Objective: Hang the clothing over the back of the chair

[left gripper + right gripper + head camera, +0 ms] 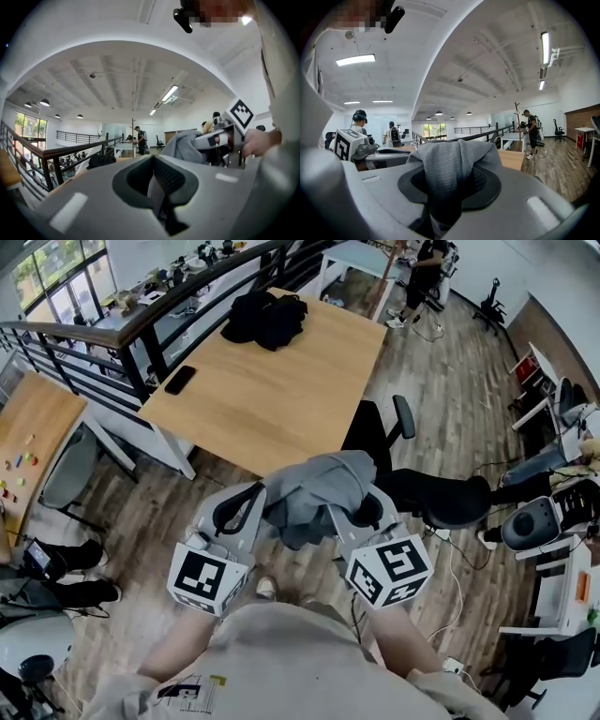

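Holding grey clothing (314,486) clenched in L gripper (255,502) & R gripper (361,510), long axis crosswise, just short of chair (368,432) back; nearer on R.

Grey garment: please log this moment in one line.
grey garment: lifted; left gripper: shut on it; right gripper: shut on it; chair: not draped yet

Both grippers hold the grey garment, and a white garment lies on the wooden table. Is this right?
No. The head view shows a black garment, not a white one, on the wooden table. The left gripper and the right gripper do both hold the grey garment.
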`<state>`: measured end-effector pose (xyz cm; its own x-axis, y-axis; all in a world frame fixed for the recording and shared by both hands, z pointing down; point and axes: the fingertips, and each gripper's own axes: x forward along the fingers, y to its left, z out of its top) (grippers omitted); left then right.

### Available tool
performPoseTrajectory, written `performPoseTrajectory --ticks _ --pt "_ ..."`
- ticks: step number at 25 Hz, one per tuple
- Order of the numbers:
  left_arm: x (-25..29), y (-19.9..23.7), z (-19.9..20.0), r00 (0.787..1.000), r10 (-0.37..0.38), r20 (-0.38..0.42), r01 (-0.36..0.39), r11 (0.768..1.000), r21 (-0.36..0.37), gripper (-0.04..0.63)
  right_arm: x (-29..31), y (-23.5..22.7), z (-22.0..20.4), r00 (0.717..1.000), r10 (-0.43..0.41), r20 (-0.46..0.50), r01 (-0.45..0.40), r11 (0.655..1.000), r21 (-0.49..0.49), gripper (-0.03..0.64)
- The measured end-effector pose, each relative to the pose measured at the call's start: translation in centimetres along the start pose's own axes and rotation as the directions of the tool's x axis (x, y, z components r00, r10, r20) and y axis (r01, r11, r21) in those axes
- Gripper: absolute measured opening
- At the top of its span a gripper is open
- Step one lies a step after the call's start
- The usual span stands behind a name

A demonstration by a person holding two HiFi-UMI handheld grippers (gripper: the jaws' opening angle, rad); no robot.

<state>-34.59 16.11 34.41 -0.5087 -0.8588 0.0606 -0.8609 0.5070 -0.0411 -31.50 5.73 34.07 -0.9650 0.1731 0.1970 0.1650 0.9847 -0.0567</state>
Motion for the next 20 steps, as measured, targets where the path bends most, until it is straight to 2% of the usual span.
performPoseTrajectory --ticks 10,20 --pt "3.0 -1.4 0.3 1.0 0.006 -0.003 -0.006 1.0 -0.011 0.0 0.5 -2.5 0.2 0.999 0.038 -0.022 -0.039 0.998 -0.046 0.124" --pt "5.9 -2.6 1.1 0.999 0.039 0.004 -0.04 0.999 0.022 0.0 1.1 -5.0 1.0 0.998 0.057 0.005 -0.056 0.995 -0.077 0.126"
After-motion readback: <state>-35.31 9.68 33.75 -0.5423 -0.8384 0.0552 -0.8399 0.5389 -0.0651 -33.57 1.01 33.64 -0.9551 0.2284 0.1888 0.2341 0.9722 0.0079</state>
